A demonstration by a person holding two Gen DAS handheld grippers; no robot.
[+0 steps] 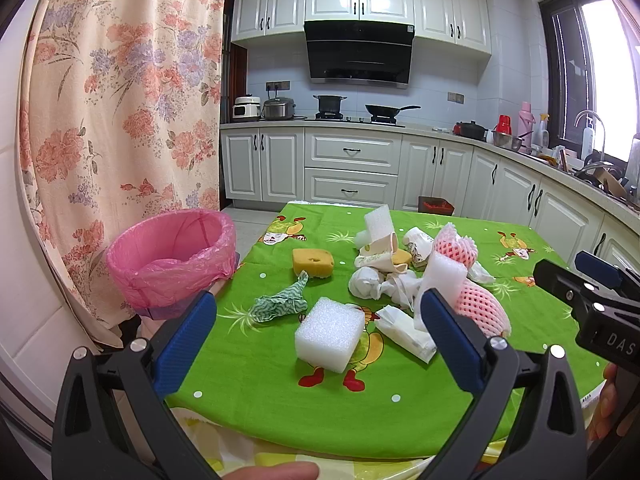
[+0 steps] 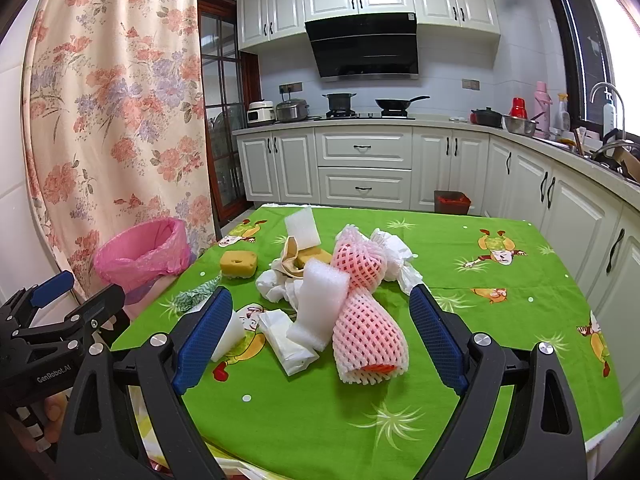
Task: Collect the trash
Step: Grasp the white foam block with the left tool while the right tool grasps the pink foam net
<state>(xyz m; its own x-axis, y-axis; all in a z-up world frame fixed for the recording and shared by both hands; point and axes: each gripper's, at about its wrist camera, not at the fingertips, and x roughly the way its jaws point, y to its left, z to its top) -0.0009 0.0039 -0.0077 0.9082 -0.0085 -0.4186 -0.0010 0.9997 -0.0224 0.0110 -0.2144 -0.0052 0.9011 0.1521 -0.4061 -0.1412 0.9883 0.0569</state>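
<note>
- Plainly, nothing is gathered yet, as far as I can judge: both tools hang over the near edge of the table, the left gripper [image 1: 316, 328] spread wide and empty, the right gripper [image 2: 322, 336] likewise wide with nothing between its blue pads.
- Nearest lie one white foam block [image 1: 330, 334] and one flat folded white paper packet [image 1: 406, 332], both on the green cartoon-print tablecloth [image 1: 400, 420].
- Just beyond sit two pink foam fruit nets [image 2: 370, 336], a bent strip of white foam [image 2: 320, 300] leaning across them, and one crumpled green patterned cloth [image 1: 280, 304].
- Mid-table is a heap of crumpled white tissues [image 1: 380, 284]; their number cannot be told.
- Farther off I count two yellow sponges [image 1: 313, 263], one half buried, a beige rag [image 1: 380, 250], and a second white foam block [image 1: 378, 220] standing up.
- The round bin lined with a pink plastic bag [image 1: 172, 256] stands beside the table's left edge; what shows of its inside looks empty, so the whole pile remains.
</note>
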